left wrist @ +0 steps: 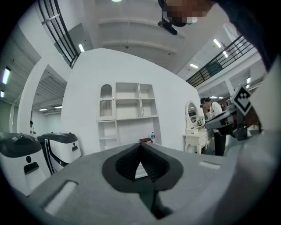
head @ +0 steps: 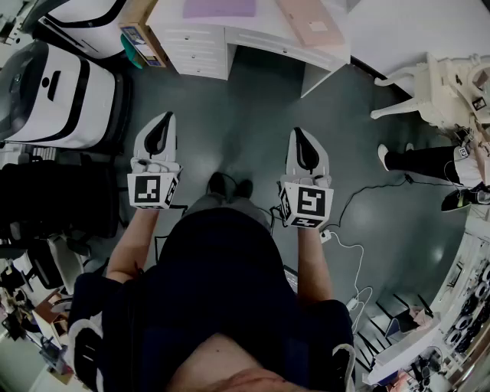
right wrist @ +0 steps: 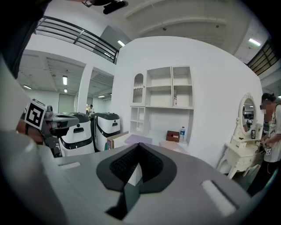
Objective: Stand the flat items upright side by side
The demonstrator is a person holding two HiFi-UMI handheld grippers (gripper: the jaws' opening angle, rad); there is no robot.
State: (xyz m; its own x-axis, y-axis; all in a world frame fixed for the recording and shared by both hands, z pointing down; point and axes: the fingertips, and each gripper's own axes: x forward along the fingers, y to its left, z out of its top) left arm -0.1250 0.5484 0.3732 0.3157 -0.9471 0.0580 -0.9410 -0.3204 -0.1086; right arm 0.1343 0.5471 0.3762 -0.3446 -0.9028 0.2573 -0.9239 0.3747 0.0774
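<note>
Two flat items lie on the white desk (head: 253,38) ahead of me: a purple one (head: 220,8) and a pinkish one (head: 310,23). The right gripper view shows them as thin slabs, the purple one (right wrist: 139,139) and the pinkish one (right wrist: 173,146), just past the jaw tips. My left gripper (head: 163,116) and right gripper (head: 300,132) hang side by side over the grey floor, short of the desk. Both are shut with nothing between the jaws, as seen in the left gripper (left wrist: 140,145) and right gripper (right wrist: 139,145) views.
A cardboard box (head: 142,31) stands at the desk's left end. White robot units (head: 57,92) line the left side. A white vanity table (head: 448,84) with a person (head: 429,161) beside it is at the right. Cables (head: 352,253) trail on the floor. Wall shelves (right wrist: 169,94) rise behind the desk.
</note>
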